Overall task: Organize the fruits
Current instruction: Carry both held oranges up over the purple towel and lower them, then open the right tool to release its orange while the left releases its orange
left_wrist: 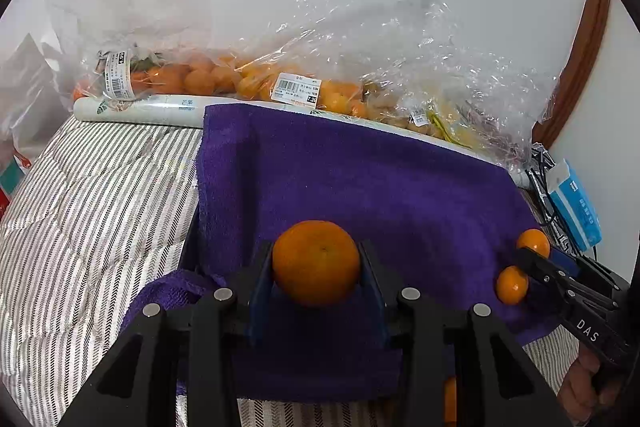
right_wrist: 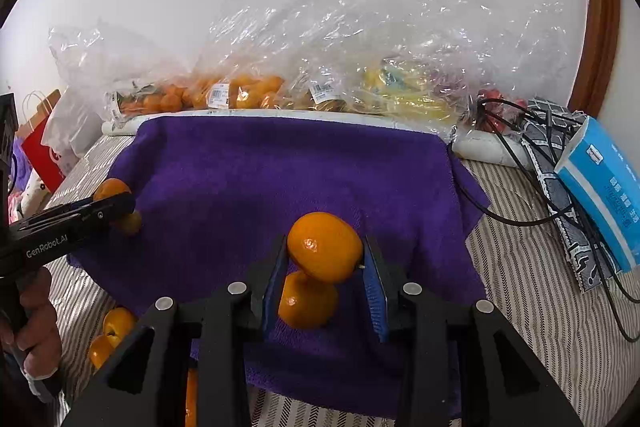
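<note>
The left claw (left_wrist: 317, 263) is clamped on a round orange mandarin (left_wrist: 316, 261), held between its blue pads above the purple terry towel (left_wrist: 360, 171). The right claw (right_wrist: 325, 259) is clamped on a second glossy orange mandarin (right_wrist: 325, 246); a third orange mandarin (right_wrist: 308, 301) lies on the towel just below it, touching. Beyond both claws, clear plastic bags of small oranges (left_wrist: 208, 77) rest by the wall.

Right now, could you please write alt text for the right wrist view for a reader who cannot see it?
The right gripper holds an orange above a second orange that lies on a purple towel. At far left, the left gripper holds another orange. Clear bags of fruit line the wall behind.
</note>
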The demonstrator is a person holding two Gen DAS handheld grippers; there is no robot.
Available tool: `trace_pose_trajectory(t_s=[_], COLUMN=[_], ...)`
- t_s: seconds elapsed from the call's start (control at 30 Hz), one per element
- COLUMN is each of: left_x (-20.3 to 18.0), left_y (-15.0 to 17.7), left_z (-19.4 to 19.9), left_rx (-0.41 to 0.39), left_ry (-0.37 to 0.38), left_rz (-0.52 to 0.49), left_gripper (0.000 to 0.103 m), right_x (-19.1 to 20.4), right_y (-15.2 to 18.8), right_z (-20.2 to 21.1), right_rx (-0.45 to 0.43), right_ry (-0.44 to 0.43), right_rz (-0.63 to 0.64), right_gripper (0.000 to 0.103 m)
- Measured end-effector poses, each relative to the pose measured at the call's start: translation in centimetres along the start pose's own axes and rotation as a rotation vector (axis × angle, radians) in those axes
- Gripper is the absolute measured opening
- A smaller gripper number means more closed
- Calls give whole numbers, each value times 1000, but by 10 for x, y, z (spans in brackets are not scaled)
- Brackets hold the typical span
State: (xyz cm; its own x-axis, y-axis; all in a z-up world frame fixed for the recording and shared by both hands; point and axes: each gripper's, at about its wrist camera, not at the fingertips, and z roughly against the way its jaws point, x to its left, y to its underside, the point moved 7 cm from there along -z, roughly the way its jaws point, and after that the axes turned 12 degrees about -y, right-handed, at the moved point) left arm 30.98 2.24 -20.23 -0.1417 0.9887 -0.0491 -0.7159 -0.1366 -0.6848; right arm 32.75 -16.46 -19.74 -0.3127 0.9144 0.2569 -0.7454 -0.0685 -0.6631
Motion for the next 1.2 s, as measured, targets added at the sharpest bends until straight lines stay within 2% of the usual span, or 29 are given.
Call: trace_pose_trajectory(t_s=[0.67, 0.8, 1.2], left_x=[-3, -3, -2], left_y=[0, -2, -5], left_z=[2, 8, 13], left_rx=[3, -15, -32], left_ry=[21, 44, 52], left_rz=[-10, -3, 8], left_gripper=[40, 46, 52], right_x=[4, 4, 6], right_y=[3, 3, 4], right_z=[-2, -2, -2], right_rx=[14, 14, 22], right_ry=[8, 7, -1], right_rz=[21, 21, 34], right_gripper=[37, 37, 37])
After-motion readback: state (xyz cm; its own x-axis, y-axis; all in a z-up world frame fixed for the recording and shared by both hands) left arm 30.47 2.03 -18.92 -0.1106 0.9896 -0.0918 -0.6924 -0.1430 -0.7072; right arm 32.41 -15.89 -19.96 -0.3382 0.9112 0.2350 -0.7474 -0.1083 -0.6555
